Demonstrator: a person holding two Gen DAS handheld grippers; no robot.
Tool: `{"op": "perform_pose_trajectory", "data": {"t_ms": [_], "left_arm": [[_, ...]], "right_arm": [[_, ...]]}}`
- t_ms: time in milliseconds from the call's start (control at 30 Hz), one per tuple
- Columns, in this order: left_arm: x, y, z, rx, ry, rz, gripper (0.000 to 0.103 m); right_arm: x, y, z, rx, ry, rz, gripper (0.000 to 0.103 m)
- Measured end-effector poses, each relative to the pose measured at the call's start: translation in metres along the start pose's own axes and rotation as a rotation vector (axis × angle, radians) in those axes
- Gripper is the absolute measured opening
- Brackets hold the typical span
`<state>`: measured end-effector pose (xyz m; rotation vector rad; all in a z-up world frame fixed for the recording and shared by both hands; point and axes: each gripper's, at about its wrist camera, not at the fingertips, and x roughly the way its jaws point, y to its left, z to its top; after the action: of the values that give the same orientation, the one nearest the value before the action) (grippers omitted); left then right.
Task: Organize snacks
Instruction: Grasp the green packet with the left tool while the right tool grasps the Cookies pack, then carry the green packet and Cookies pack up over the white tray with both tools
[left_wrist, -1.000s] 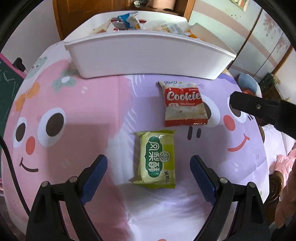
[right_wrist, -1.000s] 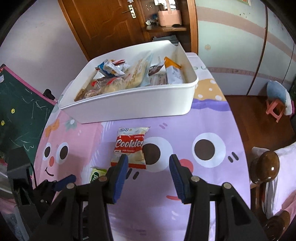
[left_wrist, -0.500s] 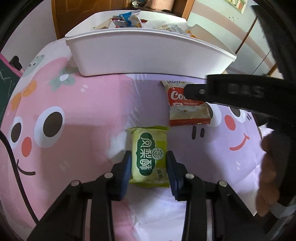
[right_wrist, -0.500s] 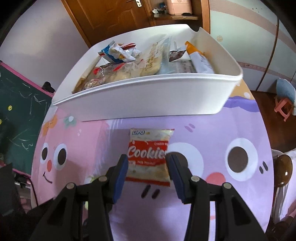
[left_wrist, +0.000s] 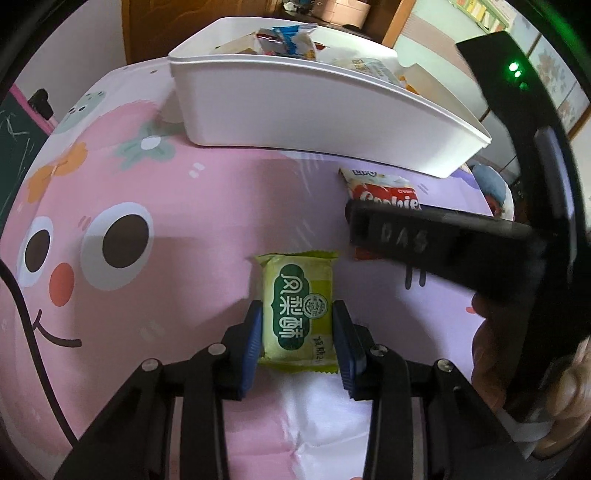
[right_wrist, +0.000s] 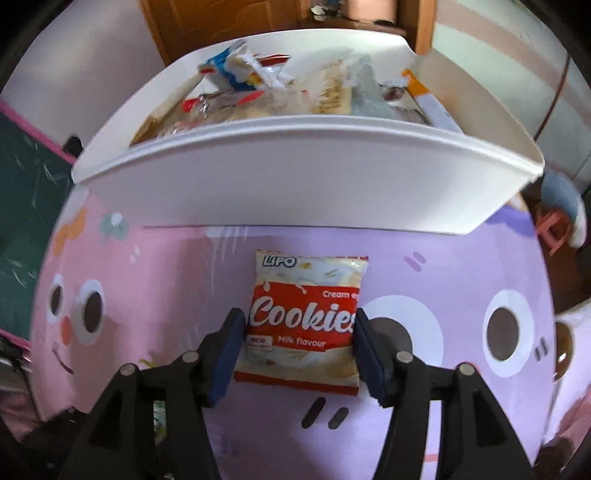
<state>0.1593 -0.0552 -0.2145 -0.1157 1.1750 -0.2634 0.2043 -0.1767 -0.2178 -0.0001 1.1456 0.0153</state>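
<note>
A: Left wrist view first. What's blocked?

B: The right gripper's black body cuts in from 3 o'clock and covers most of the cookie pack; only its top strip and part of the red band show. A hand is at 4 o'clock, blurred and cut off by the lens edge.

A: Left gripper?

B: The left gripper has its blue pads pressed on both long sides of the green snack pack, narrow gap, firm hold. The pack lies on the pink-and-purple cartoon cloth, at frame centre, 6 o'clock of the white bin.

A: The bin's contents?

B: Mostly hidden by its near wall here. Only wrapper tops peek over the rim.

A: Right wrist view adds?

B: The full cookie pack, red and white, readable "Cookies", flat on the cloth just 6 o'clock of the bin. The right gripper straddles it and its jaws are opening. The pack is between the pads, and the 3 o'clock pad sits at the pack's edge; the 9 o'clock one looks just off it. Can't tell if there's real contact.

A: The green pack there?

B: Barely: a green sliver at 8 o'clock behind the finger. The bin's inside shows better, w/ many wrappers, but motion-blurred, so labels are unreadable.
</note>
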Motion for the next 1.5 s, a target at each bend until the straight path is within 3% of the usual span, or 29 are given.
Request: {"op": "perform_pose_trajectory", "data": {"t_ms": [133,200,433,767,1000,1500], "left_arm": [[-0.002,0.005,0.001,-0.017,-0.004,0.004,0.035],[-0.003,0.005,0.002,-0.019,-0.008,0.004,0.035],[-0.021,0.003,0.001,0.023,-0.063,0.016,0.035],[-0.074,-0.015,0.024,0.094,-0.177,0.028,0.035],[-0.121,-0.025,0.068,0.119,-0.252,0.030,0.035],[-0.199,-0.073,0.184,0.264,-0.466,0.167,0.035]], "right_arm": [[0.000,0.004,-0.002,-0.006,-0.014,-0.022,0.057],[-0.002,0.002,-0.003,0.003,-0.017,-0.003,0.048],[-0.016,-0.013,-0.015,0.041,-0.033,0.047,0.047],[-0.093,-0.036,-0.025,0.047,-0.173,0.118,0.047],[-0.157,-0.044,0.001,0.028,-0.309,0.105,0.047],[-0.264,-0.040,0.100,-0.032,-0.603,0.014,0.047]]}}
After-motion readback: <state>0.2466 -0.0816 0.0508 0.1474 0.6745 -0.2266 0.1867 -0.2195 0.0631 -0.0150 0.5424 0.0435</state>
